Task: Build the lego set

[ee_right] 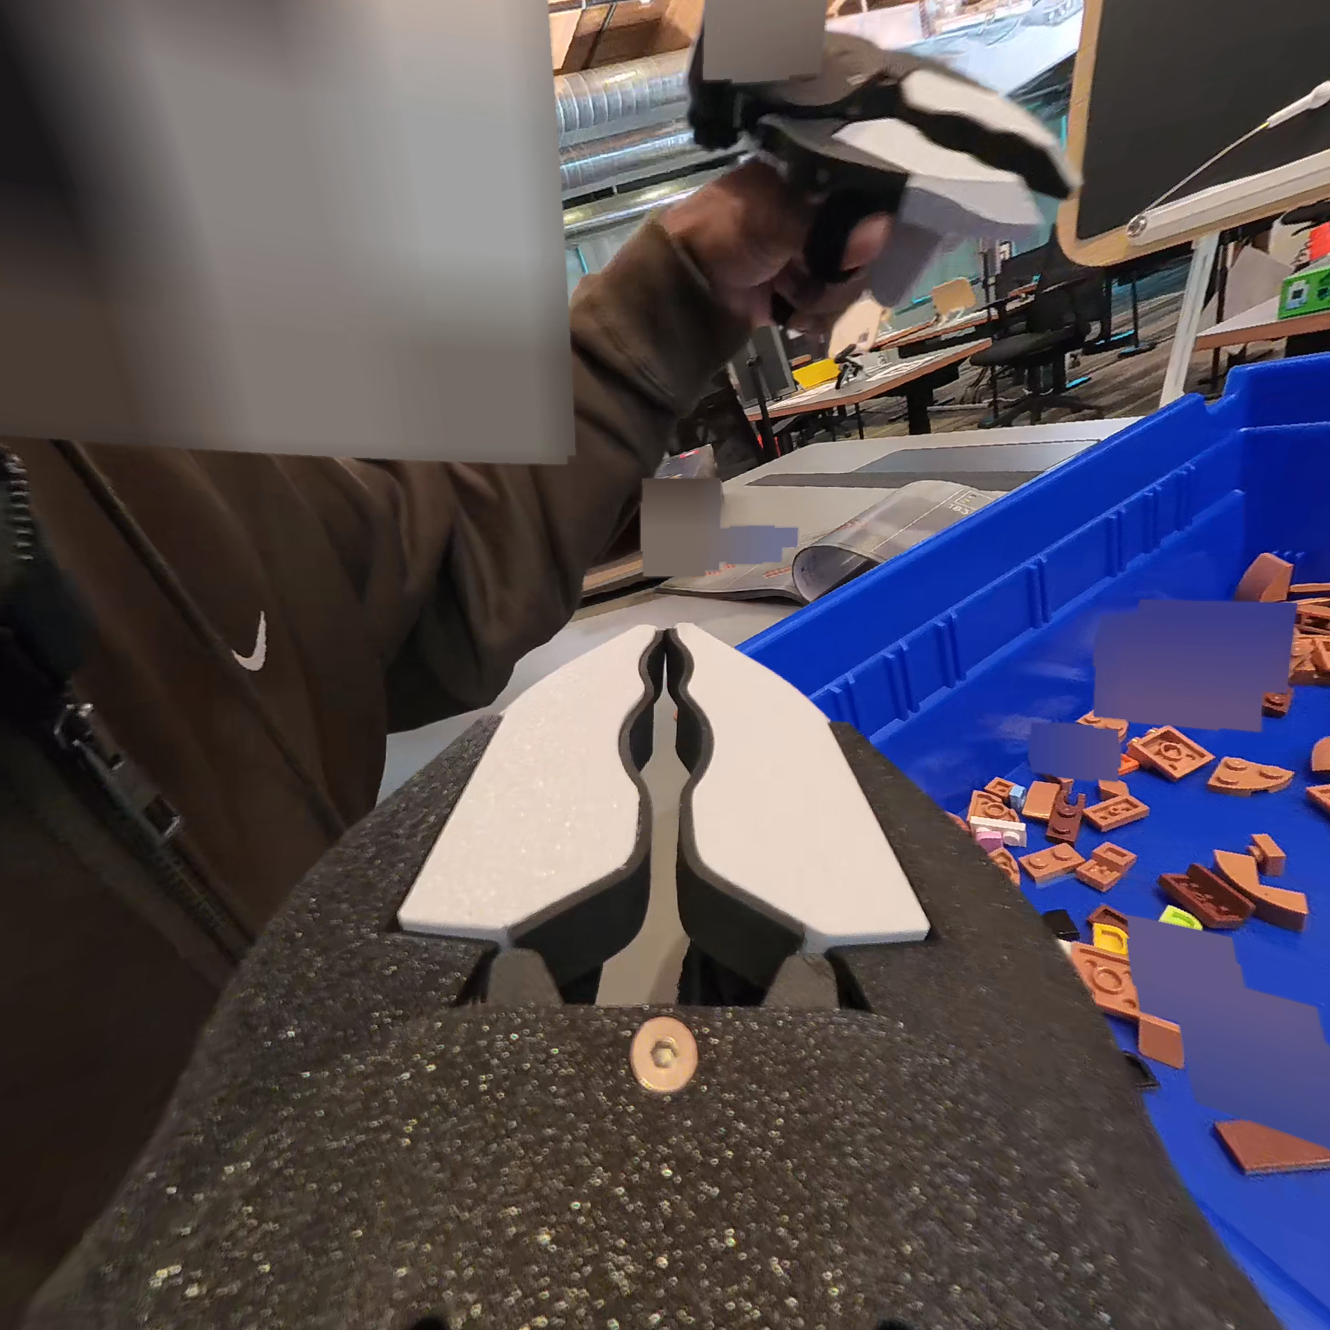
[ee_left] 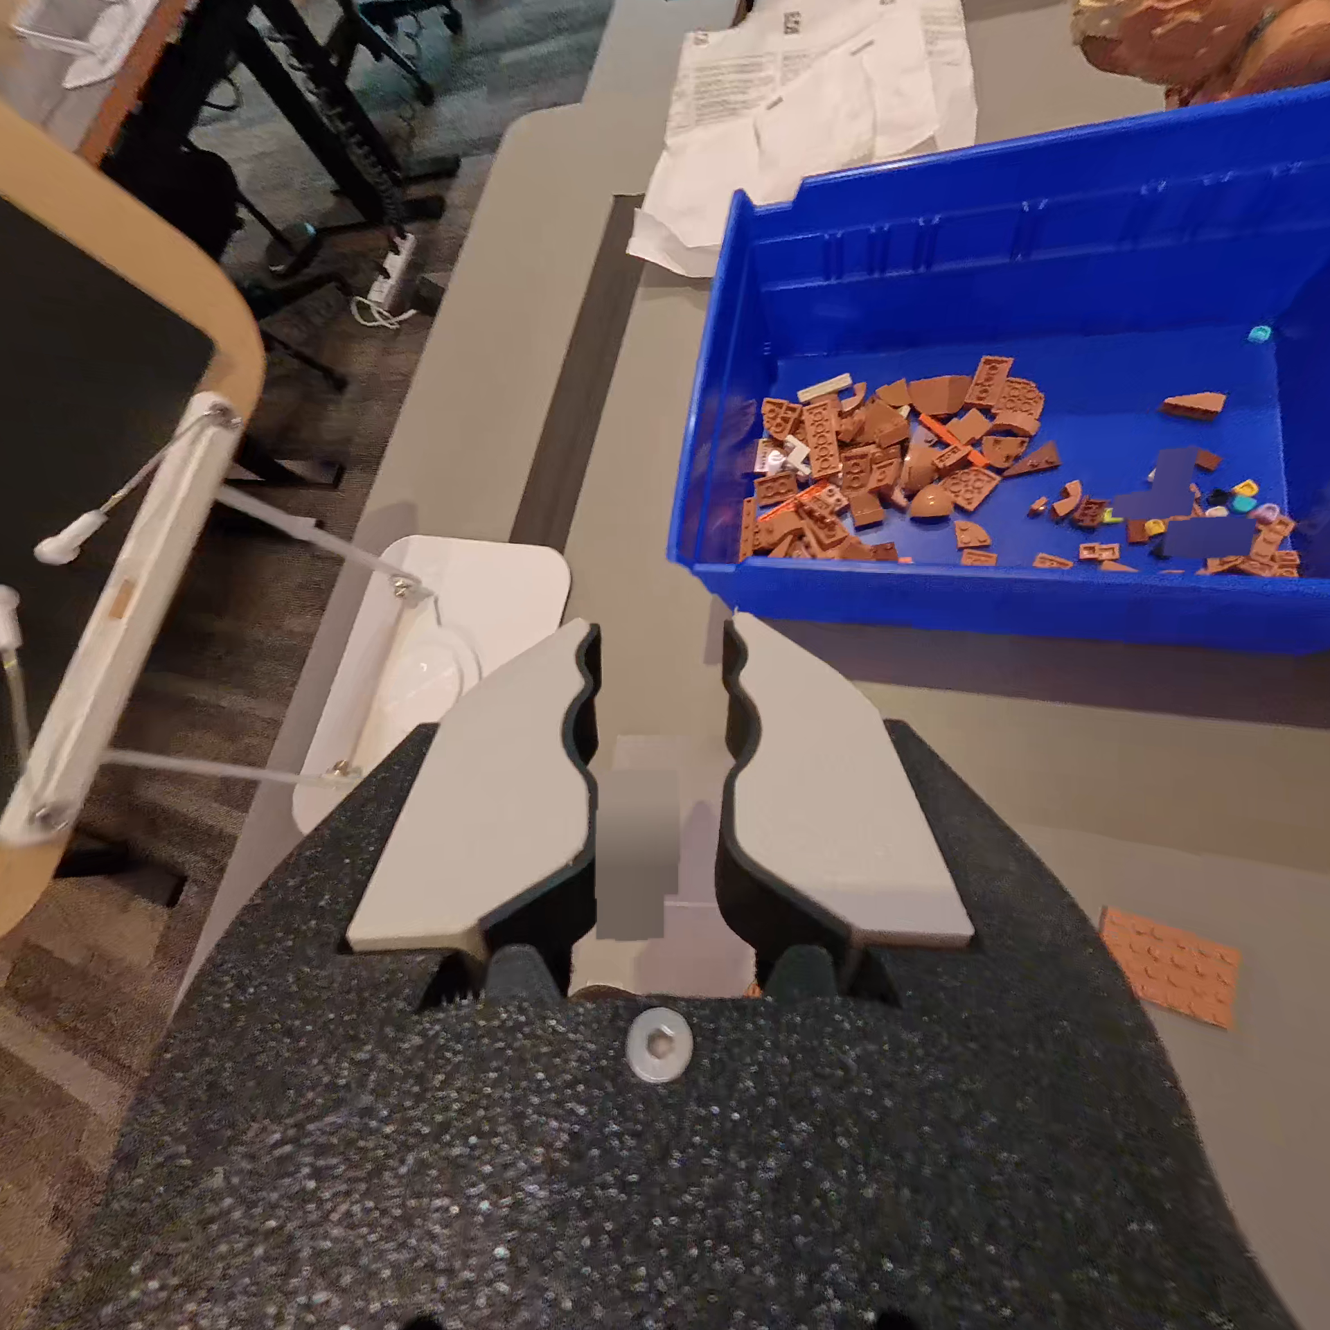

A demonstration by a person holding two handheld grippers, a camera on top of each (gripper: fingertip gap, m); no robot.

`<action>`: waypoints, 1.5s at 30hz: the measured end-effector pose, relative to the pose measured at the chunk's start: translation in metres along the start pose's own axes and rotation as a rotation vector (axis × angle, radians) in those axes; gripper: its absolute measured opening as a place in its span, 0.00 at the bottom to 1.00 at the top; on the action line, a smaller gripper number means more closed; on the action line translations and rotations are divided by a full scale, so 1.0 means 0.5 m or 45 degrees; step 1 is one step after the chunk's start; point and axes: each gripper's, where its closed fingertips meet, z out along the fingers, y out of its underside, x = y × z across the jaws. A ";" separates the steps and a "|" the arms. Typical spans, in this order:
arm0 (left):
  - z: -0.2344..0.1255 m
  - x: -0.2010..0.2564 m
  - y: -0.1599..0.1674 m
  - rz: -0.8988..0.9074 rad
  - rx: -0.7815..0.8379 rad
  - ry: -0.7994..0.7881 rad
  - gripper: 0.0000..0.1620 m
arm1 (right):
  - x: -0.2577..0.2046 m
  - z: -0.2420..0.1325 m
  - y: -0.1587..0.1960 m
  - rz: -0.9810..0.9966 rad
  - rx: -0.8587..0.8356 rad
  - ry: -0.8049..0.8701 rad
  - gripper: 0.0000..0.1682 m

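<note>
My left gripper (ee_left: 662, 640) is open and empty, held above the grey table (ee_left: 648, 432) to the left of a blue bin (ee_left: 1007, 604). The bin holds a heap of mostly brown lego pieces (ee_left: 885, 468) and a few small coloured ones. A flat orange-brown studded plate (ee_left: 1169, 964) lies on the table to the right of the gripper. My right gripper (ee_right: 666, 637) is shut at the bin's near rim (ee_right: 935, 576); nothing clearly shows between its fingers. Loose brown pieces (ee_right: 1108, 849) lie in the bin to its right. The left gripper (ee_right: 1043, 205) also shows raised in a hand, blurred.
White printed sheets (ee_left: 813, 108) lie behind the bin. An open instruction booklet (ee_right: 828, 554) lies on the table. A white stand base (ee_left: 460, 648) and a framed black board (ee_left: 86, 432) stand at the left table edge. A person in a brown jacket (ee_right: 288, 648) is close. Across from one pair of fingers to the other is roughly 25 centimeters. To the flat orange-brown studded plate (ee_left: 1169, 964): right tips about 20 centimeters, left tips about 25 centimeters.
</note>
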 end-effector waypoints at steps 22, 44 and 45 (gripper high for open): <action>-0.057 -0.011 0.019 -0.071 0.245 -0.018 0.19 | 0.017 0.002 0.002 -0.011 0.007 0.089 0.00; 0.263 0.139 -0.054 0.315 -0.303 0.384 0.20 | 0.048 -0.010 0.011 0.130 -0.050 0.143 0.00; 0.272 0.143 -0.047 0.337 -0.334 0.395 0.20 | 0.052 -0.011 0.012 0.130 -0.053 0.157 0.00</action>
